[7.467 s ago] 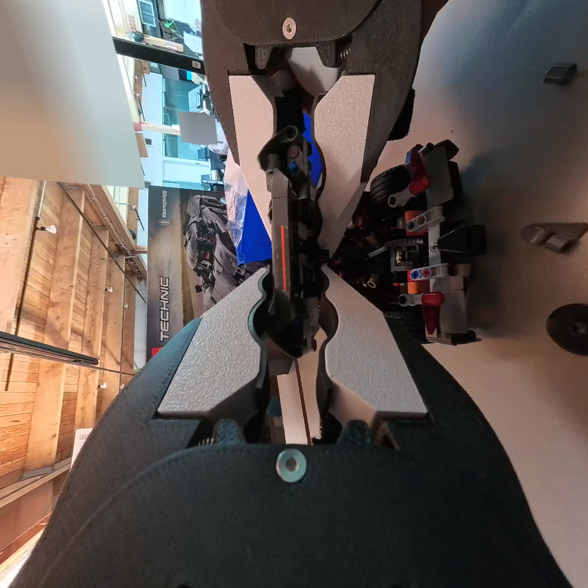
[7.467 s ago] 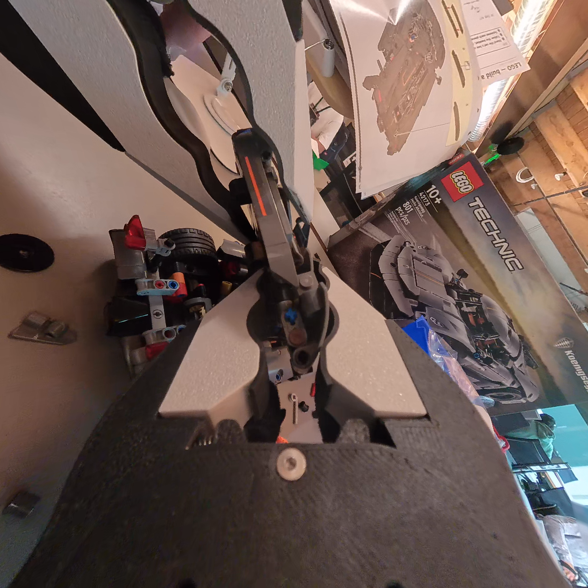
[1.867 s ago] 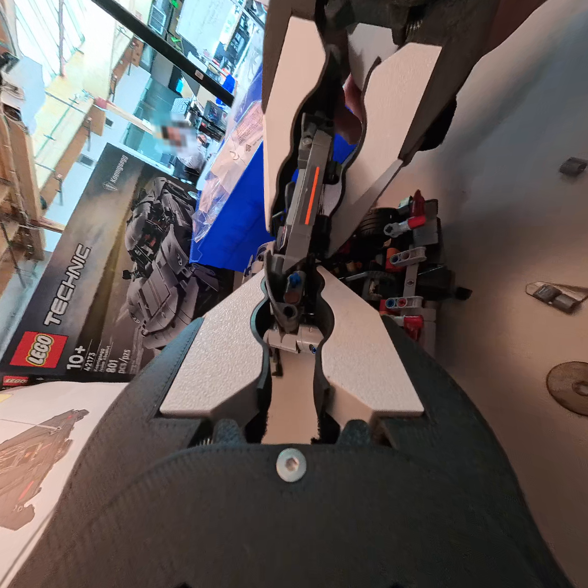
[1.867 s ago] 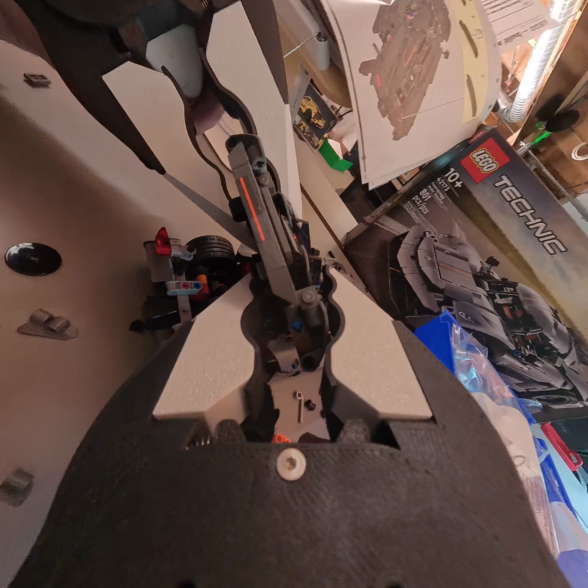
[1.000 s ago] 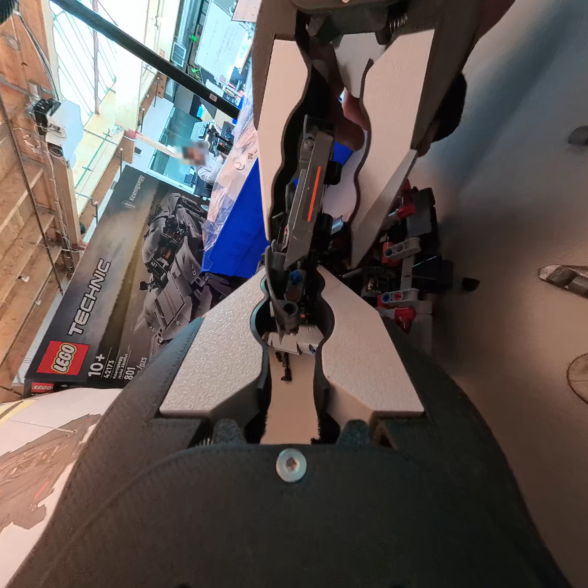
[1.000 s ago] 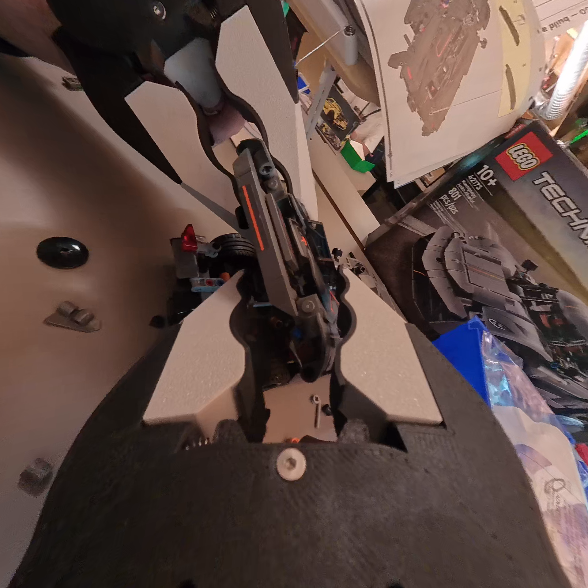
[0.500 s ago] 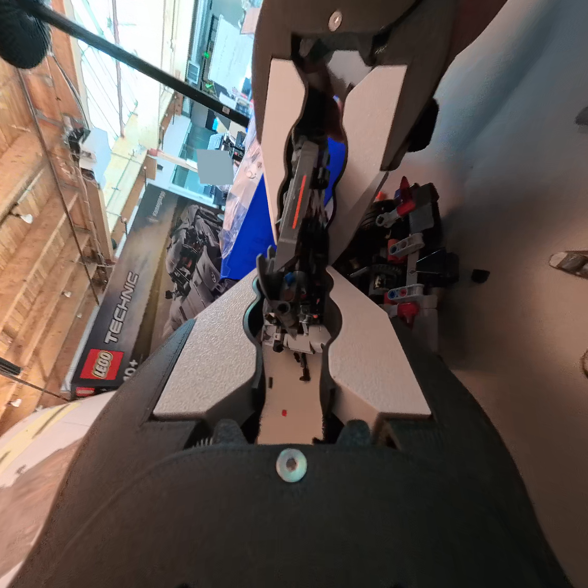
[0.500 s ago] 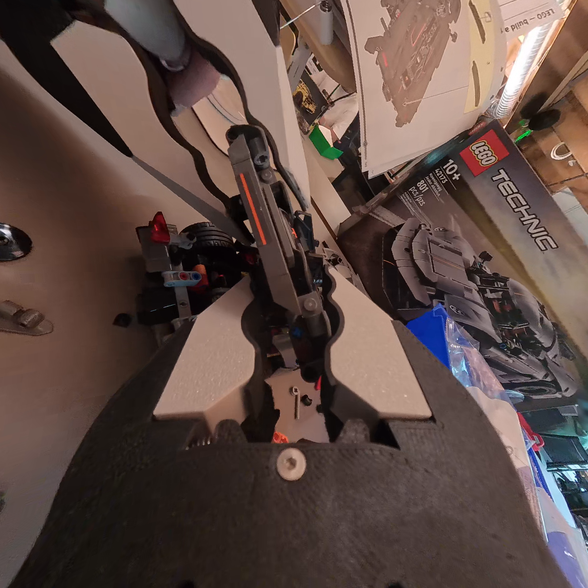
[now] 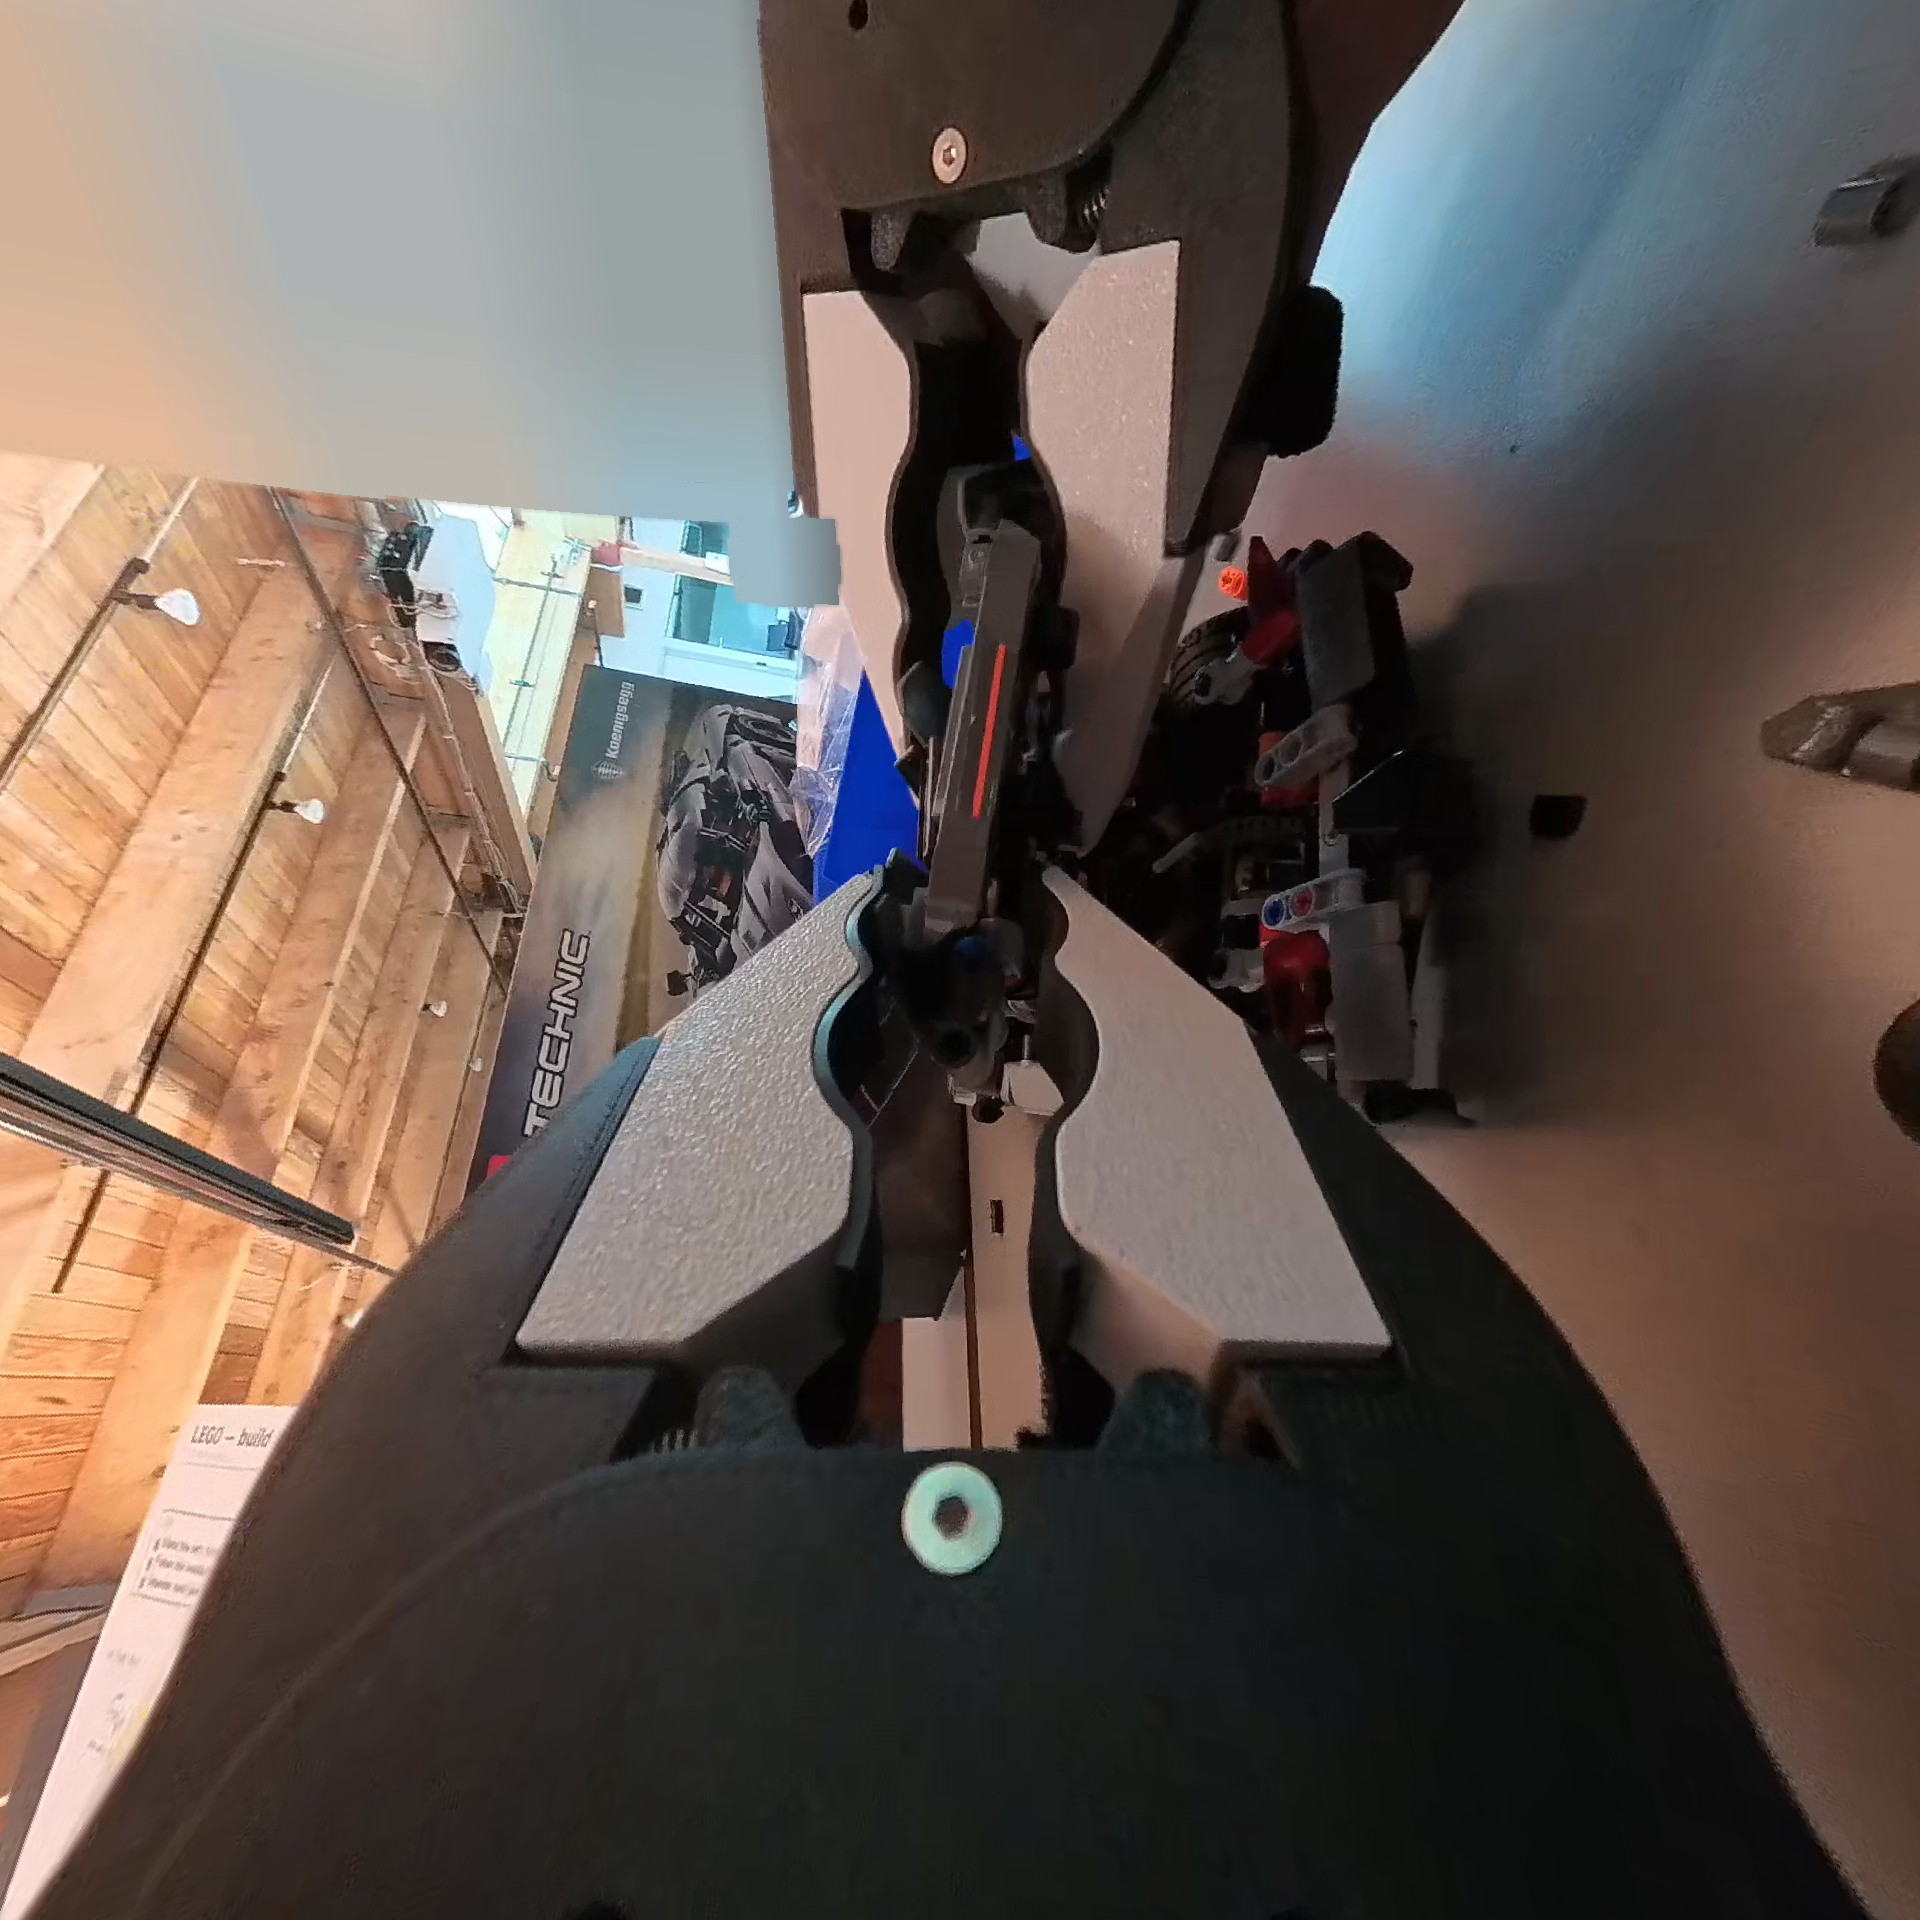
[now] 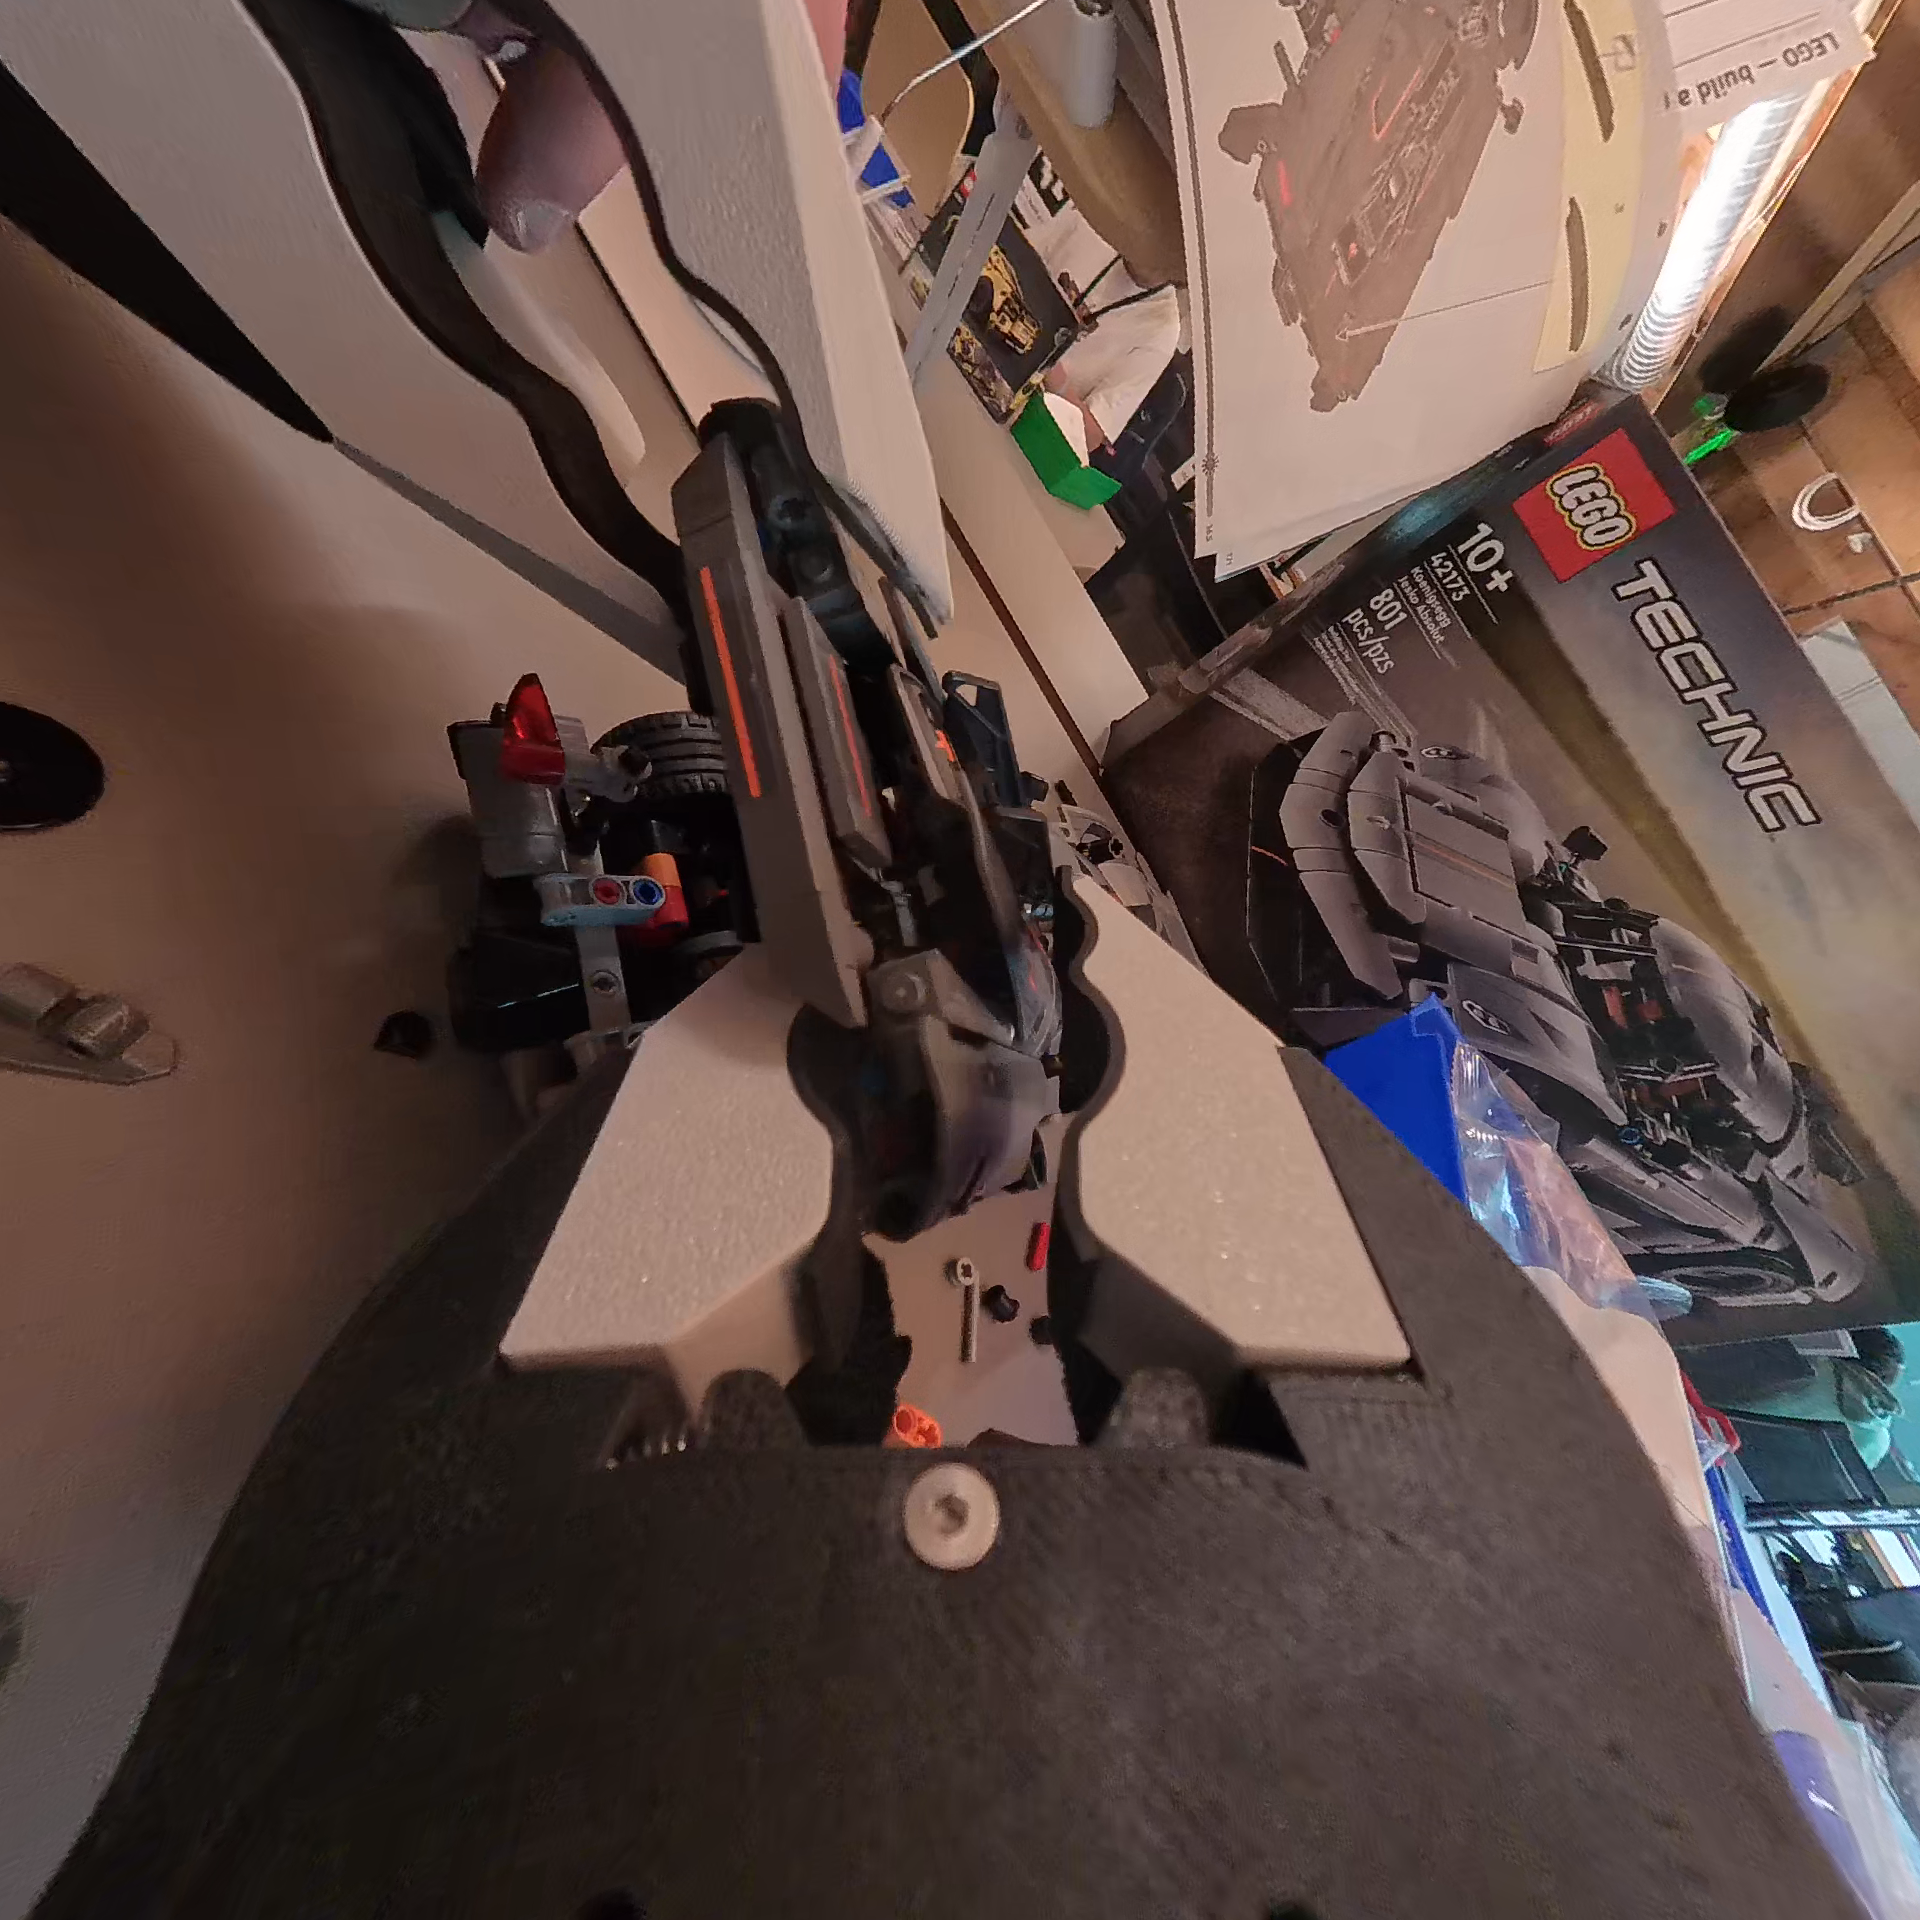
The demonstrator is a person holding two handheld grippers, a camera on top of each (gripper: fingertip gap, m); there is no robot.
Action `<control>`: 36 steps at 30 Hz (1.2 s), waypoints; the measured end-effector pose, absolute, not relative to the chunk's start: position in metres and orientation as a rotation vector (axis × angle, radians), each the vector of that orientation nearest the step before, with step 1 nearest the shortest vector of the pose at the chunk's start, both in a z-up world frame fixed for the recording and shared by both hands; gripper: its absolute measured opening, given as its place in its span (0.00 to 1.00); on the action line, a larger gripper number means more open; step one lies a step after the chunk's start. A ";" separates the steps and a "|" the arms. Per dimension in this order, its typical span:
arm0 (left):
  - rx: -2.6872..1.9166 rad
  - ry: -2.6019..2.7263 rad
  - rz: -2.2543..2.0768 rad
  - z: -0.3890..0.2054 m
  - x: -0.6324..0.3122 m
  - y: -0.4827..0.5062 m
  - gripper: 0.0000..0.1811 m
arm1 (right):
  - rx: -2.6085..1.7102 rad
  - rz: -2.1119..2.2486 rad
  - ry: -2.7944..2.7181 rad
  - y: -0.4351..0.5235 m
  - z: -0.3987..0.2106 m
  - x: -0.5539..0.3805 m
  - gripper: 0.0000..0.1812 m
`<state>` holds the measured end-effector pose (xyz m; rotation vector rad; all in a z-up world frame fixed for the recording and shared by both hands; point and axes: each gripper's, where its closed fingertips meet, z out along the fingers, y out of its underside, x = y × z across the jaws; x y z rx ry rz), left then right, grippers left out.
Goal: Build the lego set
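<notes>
A long dark grey panel assembly with an orange stripe [image 9: 982, 717] is held in the air between both grippers. My left gripper [image 9: 966, 935] is shut on its near end. My right gripper [image 9: 987, 582] comes in from the top and grips its far end. In the right wrist view my right gripper [image 10: 935, 1039] is shut on the assembly [image 10: 769, 748], and the left gripper's fingers [image 10: 790, 312] close on its far end. A partly built car chassis [image 9: 1320, 831] with a black tyre and red parts stands on the table behind; it also shows in the right wrist view [image 10: 582, 862].
Loose parts lie by the chassis: a grey piece [image 9: 1849, 738], a small black piece [image 9: 1555, 814], a black disc [image 10: 31, 774]. Small pins [image 10: 966, 1309] lie below my right gripper. The set's box [image 10: 1558, 831], a blue bag [image 10: 1392, 1070] and an instruction sheet [image 10: 1382, 208] stand behind. The right tips stand about 9 centimetres off the small black piece [image 9: 1555, 814]. It is also in sight in the right wrist view [image 10: 408, 1043].
Both grippers have kept their hold on the assembly. They have rolled and tilted it together, and it now stands steeper over the chassis. The chassis has not moved.
</notes>
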<state>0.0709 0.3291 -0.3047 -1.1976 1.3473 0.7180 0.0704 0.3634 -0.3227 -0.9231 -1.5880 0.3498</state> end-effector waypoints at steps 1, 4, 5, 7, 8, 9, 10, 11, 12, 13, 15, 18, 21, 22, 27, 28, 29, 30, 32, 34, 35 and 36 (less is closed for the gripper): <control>-1.191 1.343 0.732 -0.305 0.070 0.329 0.12 | -0.925 0.352 -1.587 0.363 -0.323 0.070 0.19; -1.190 1.316 0.748 -0.306 0.066 0.328 0.14 | -0.933 0.328 -1.587 0.366 -0.325 0.070 0.19; -1.189 1.314 0.752 -0.307 0.064 0.327 0.14 | -0.935 0.330 -1.587 0.366 -0.325 0.070 0.19; -1.188 1.319 0.750 -0.308 0.064 0.325 0.13 | -0.936 0.333 -1.589 0.366 -0.325 0.070 0.19; -1.194 1.318 0.746 -0.309 0.064 0.324 0.13 | -0.936 0.335 -1.588 0.366 -0.325 0.070 0.19; -1.199 1.313 0.742 -0.309 0.063 0.324 0.13 | -0.938 0.335 -1.587 0.366 -0.325 0.070 0.19; -1.202 1.315 0.745 -0.309 0.063 0.323 0.11 | -0.939 0.330 -1.585 0.367 -0.325 0.070 0.19; -1.201 1.317 0.756 -0.310 0.062 0.323 0.09 | -0.937 0.332 -1.587 0.366 -0.325 0.070 0.19; -1.200 1.324 0.762 -0.311 0.062 0.322 0.08 | -0.937 0.333 -1.589 0.366 -0.325 0.070 0.19; -1.190 1.336 0.769 -0.312 0.064 0.321 0.08 | -0.937 0.329 -1.591 0.366 -0.326 0.070 0.19; -1.179 1.351 0.793 -0.314 0.064 0.319 0.07 | -0.936 0.319 -1.595 0.367 -0.326 0.071 0.20; -1.199 1.345 0.788 -0.315 0.062 0.320 0.07 | -0.940 0.312 -1.594 0.367 -0.327 0.070 0.20; -1.209 1.343 0.776 -0.313 0.062 0.320 0.07 | -0.942 0.322 -1.595 0.367 -0.326 0.071 0.21; -1.214 1.341 0.773 -0.313 0.061 0.320 0.07 | -0.940 0.315 -1.595 0.367 -0.326 0.072 0.22; -1.197 1.348 0.789 -0.310 0.062 0.319 0.06 | -0.938 0.317 -1.584 0.368 -0.322 0.073 0.23; -1.194 1.349 0.791 -0.310 0.063 0.318 0.06 | -0.933 0.315 -1.583 0.368 -0.321 0.073 0.24; -1.192 1.350 0.789 -0.309 0.063 0.318 0.06 | -0.929 0.313 -1.584 0.367 -0.321 0.074 0.23; -1.193 1.351 0.788 -0.310 0.063 0.318 0.06 | -0.929 0.308 -1.584 0.367 -0.321 0.074 0.24; -1.183 1.357 0.803 -0.309 0.061 0.318 0.06 | -0.926 0.299 -1.581 0.368 -0.320 0.074 0.24; -1.193 1.352 0.793 -0.309 0.060 0.318 0.06 | -0.916 0.284 -1.584 0.367 -0.320 0.074 0.23; -1.190 1.353 0.798 -0.309 0.060 0.318 0.06 | -0.914 0.279 -1.582 0.367 -0.319 0.074 0.23; -1.182 1.357 0.808 -0.309 0.061 0.318 0.06 | -0.908 0.275 -1.584 0.366 -0.319 0.074 0.21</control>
